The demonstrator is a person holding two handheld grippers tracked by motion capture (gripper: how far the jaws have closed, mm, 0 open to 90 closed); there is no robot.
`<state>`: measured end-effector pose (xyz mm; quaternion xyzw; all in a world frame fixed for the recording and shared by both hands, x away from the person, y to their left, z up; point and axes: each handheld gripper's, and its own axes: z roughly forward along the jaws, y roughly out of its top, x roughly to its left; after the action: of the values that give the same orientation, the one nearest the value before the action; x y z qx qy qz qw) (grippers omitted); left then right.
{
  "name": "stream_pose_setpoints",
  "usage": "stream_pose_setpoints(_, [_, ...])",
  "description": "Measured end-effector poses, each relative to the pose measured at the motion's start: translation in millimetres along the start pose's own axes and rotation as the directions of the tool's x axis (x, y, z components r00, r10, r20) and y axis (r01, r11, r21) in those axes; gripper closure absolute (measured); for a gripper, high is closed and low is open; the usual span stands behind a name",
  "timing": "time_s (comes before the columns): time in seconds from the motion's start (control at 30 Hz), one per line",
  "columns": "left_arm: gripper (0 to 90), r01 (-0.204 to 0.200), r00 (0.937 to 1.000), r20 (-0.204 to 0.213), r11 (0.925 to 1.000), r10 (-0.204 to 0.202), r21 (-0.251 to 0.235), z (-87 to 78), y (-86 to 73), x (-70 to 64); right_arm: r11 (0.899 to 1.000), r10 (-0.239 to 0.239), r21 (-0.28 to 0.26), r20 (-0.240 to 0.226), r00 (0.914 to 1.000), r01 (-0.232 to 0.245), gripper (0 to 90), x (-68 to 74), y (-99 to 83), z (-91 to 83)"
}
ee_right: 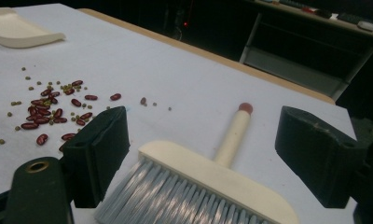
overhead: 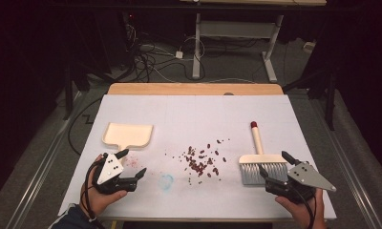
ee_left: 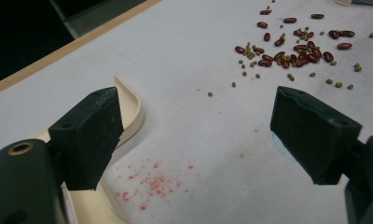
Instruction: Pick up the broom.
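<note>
A: What do I have on the desk [overhead: 194, 109] at this moment?

B: I see the brush [overhead: 261, 164] lying flat at the right side, its grey bristles toward me and its cream handle with the red tip pointing away. My right gripper [overhead: 273, 166] is at the bristle end, jaws wide apart, one at each side of the brush head. It holds nothing; I cannot tell if a jaw touches the bristles.

A: And the left one?

B: My left gripper [overhead: 132, 164] is also wide open and empty. It is just beside the handle end of the cream dustpan [overhead: 128, 134], which lies flat at the left side.

A: Where are the beans?

B: The beans [overhead: 201, 160], red ones and small green ones, lie scattered between dustpan and brush, nearer to the brush.
</note>
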<state>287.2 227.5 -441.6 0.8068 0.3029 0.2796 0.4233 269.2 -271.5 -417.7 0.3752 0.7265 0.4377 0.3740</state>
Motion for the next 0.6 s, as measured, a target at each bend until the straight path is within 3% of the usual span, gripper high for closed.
stream_pose_setpoints(0.13, [16.3, 0.001, 1.0000, -0.002, 0.9999, -0.001, 0.014, -0.7, -1.8, -1.4, 0.999, -0.016, 0.049, -0.033, 0.9993, 0.018, 19.1, 1.9, -2.4, 3.9])
stream_pose_setpoints(0.23, [16.3, 0.004, 1.0000, -0.001, 0.9997, -0.004, 0.024, -0.2, -3.7, -0.3, 0.995, -0.030, 0.093, -0.009, 0.9995, 0.030, 20.3, 3.7, -2.9, 9.0])
stream_pose_setpoints(0.33, [16.3, 0.012, 0.9999, 0.001, 0.9996, -0.012, 0.027, -2.5, -6.8, 0.7, 0.990, -0.010, 0.140, -0.015, 0.9998, 0.012, 21.8, -0.2, 2.0, 16.7])
stream_pose_setpoints(0.4, [16.3, 0.008, 1.0000, -0.004, 0.9993, -0.008, 0.036, -4.1, -8.3, 0.4, 0.986, -0.003, 0.166, 0.006, 1.0000, 0.002, 22.6, -4.3, 7.8, 22.6])
stream_pose_setpoints(0.47, [16.3, 0.024, 0.9997, -0.002, 0.9990, -0.024, 0.036, -6.5, -8.5, -1.1, 0.979, 0.016, 0.205, 0.014, 0.9998, -0.019, 24.4, -9.3, 14.2, 30.4])
stream_pose_setpoints(0.53, [16.3, 0.007, 0.9999, -0.008, 0.9996, -0.007, 0.028, -7.5, -7.7, -1.9, 0.966, 0.059, 0.251, 0.011, 0.9982, -0.060, 24.6, -14.8, 19.8, 39.8])
stream_pose_setpoints(0.6, [16.3, 0.002, 1.0000, -0.004, 0.9992, -0.002, 0.041, -7.0, -8.6, -3.7, 0.953, 0.074, 0.294, 0.009, 0.9972, -0.073, 26.2, -20.8, 25.9, 50.2])
